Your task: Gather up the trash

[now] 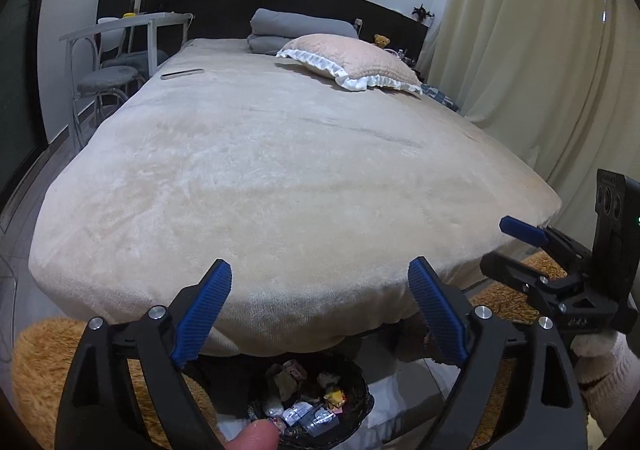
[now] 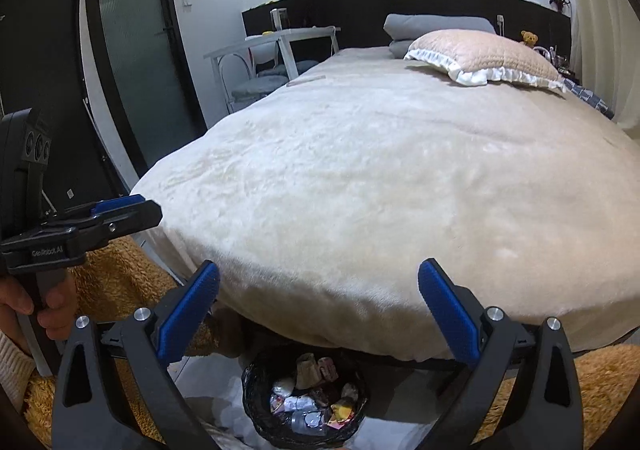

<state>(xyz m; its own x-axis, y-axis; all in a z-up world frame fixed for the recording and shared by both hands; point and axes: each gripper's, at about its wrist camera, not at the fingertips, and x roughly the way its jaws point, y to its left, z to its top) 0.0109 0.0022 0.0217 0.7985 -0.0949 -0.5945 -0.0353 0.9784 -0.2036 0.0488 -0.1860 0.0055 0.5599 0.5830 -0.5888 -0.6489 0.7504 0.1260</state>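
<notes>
A small bin lined with a black bag (image 1: 360,384) (image 2: 254,382) stands on the floor at the foot of the bed, below both grippers. Inside lie crumpled wrappers and scraps of trash (image 1: 304,406) (image 2: 312,402). My left gripper (image 1: 320,266) is open above the bin, nothing between its blue pads; it also shows side-on in the right wrist view (image 2: 150,207). My right gripper (image 2: 319,266) is open too and holds nothing; in the left wrist view it sits at the right edge (image 1: 496,244). No trash shows on the bed.
A wide bed with a beige blanket (image 1: 280,169) fills the view; on it lie a frilled pillow (image 1: 352,61), a folded grey blanket (image 1: 296,29) and a flat dark object (image 1: 182,73). Table and chairs (image 1: 120,49) stand left, curtain (image 1: 520,69) right, orange shaggy rug (image 2: 120,274) underfoot.
</notes>
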